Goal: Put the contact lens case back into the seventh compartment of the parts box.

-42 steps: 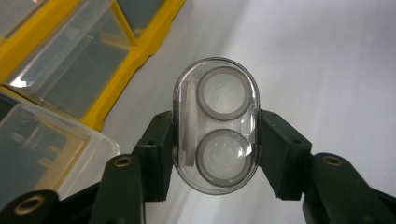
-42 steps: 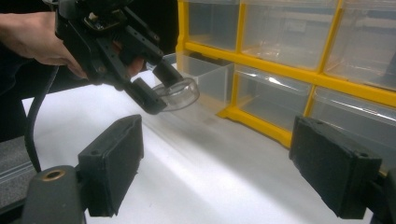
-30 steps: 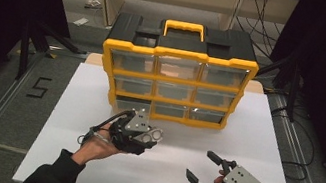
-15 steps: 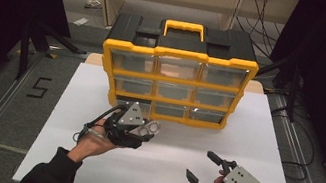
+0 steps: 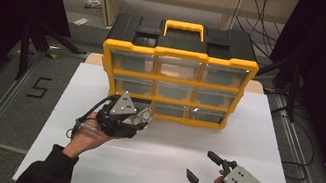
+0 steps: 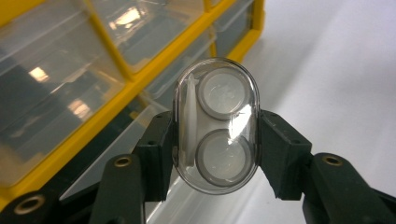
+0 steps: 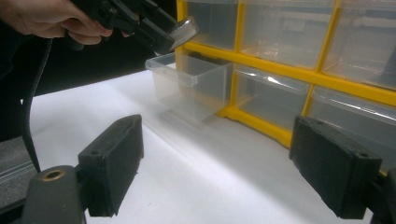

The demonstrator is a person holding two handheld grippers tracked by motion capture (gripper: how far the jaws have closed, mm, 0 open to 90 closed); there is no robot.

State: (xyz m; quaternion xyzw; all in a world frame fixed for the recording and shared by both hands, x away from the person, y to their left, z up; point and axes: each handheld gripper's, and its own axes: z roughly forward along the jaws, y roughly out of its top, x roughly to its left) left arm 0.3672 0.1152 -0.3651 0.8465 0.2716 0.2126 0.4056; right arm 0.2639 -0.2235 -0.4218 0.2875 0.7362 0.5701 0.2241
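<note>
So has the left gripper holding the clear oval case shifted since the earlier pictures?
Yes: the left gripper with the clear oval case moved slightly leftward along the yellow drawer cabinet.

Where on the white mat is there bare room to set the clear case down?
Bare mat lies between the left gripper and right gripper, and right of the drawer cabinet's front. Crowded: the pulled-out bottom-left drawer, under the held clear case.

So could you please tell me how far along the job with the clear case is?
Done: the bottom-left drawer is pulled out. In hand: the left gripper holds the clear case above it. Left: dropping it in and shutting the drawer; the right gripper rests open.
</note>
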